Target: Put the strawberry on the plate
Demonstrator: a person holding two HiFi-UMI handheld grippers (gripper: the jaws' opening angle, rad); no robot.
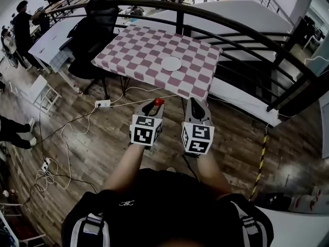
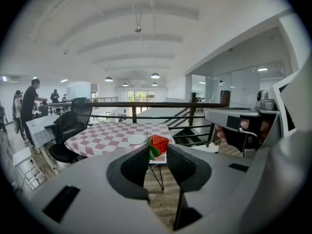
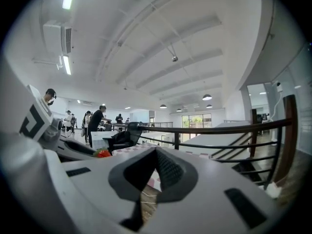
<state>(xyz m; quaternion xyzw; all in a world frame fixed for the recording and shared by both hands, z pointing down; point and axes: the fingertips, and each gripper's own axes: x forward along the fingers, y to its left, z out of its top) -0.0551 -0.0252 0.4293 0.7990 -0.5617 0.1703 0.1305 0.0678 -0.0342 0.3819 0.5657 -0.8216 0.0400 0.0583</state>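
Partly hidden: the strawberry [image 2: 159,144], only its red top and a green leaf showing above the jaws of the left gripper [image 2: 157,151], which are clamped on it, held in the air short of the near edge of the checkered table [image 1: 139,55]. The right gripper [image 3: 155,154] is beside it, also short of the table, jaws together with nothing between. The white plate [image 1: 171,64] sits near the table's middle; the right gripper view does not show it clearly. Count: one strawberry, one plate, one table, two grippers, one black chair [image 1: 95,30] at the table's left side
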